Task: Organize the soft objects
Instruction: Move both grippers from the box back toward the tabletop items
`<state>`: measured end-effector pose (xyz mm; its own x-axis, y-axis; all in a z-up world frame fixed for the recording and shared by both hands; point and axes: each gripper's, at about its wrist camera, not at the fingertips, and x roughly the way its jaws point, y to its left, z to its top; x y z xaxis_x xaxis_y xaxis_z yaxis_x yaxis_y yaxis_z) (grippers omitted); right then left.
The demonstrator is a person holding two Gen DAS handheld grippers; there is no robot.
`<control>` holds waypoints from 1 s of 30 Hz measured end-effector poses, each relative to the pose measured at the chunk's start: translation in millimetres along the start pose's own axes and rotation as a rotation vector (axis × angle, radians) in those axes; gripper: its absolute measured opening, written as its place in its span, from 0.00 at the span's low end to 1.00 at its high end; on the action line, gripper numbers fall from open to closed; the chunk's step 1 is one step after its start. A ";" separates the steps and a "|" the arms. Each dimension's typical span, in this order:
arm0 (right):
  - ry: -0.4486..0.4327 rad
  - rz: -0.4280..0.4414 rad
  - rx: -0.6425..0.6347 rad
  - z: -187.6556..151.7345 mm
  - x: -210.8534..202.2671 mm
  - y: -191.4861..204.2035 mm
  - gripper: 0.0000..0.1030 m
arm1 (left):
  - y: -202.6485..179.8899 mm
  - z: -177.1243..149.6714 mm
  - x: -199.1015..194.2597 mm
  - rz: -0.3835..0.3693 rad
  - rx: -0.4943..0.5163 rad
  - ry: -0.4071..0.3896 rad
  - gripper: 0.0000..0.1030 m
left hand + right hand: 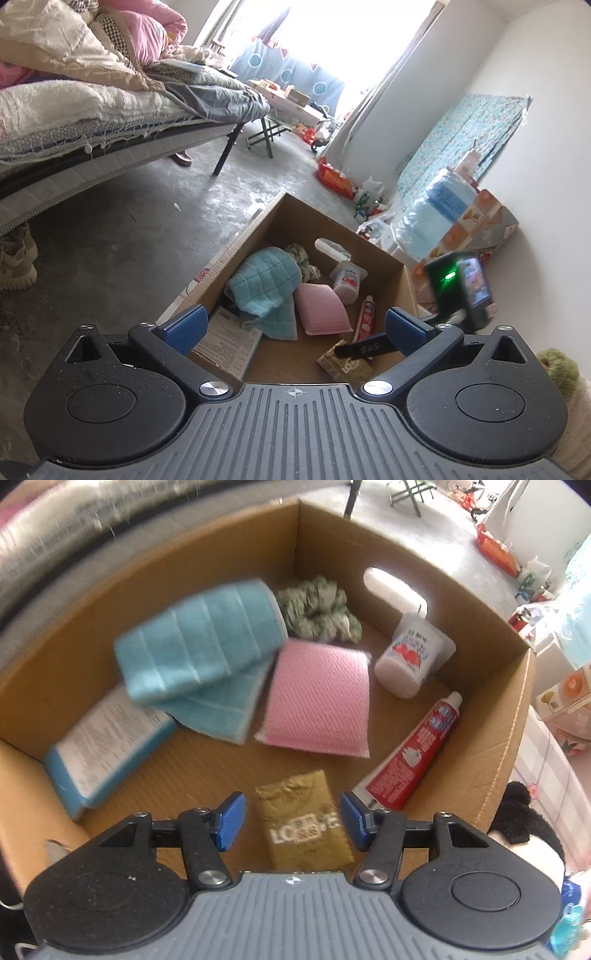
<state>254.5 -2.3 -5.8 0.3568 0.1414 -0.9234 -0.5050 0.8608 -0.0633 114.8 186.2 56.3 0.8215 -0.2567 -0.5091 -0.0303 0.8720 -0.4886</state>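
Left wrist view: left hand-held gripper [293,326] wide open, empty, above cardboard box [400,286] on floor; teal towel [264,286] and pink cloth [321,308] lie inside.

Right wrist view: right hand-held gripper [292,821] half open, gripping nothing, over gold packet [304,827]; toothpaste tube [413,753] nearby.

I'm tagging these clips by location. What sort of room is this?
Most likely a lived-in bedroom: a bed piled with quilts and pillows, a bright curtained window, and on the bare concrete floor a cardboard box of household odds and ends.
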 end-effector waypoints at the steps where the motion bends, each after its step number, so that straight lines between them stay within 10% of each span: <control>1: -0.031 0.030 0.013 -1.6 -9.1 -1.5 0.59 | -2.0 -0.5 -1.0 0.005 0.008 -0.003 1.00; 16: -0.607 0.078 0.176 -166.2 -181.7 -43.0 1.00 | -63.8 -21.4 -16.9 -0.121 0.202 -0.036 1.00; 30: -0.570 -0.250 0.457 -313.1 -184.1 -85.3 1.00 | -151.9 -71.8 5.3 -0.182 0.433 0.102 1.00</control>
<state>-14.2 -254.9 51.1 0.8300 0.0395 -0.5564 -0.0258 0.9991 0.0324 82.9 22.4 76.9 0.7307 -0.4424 -0.5200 0.3669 0.8968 -0.2473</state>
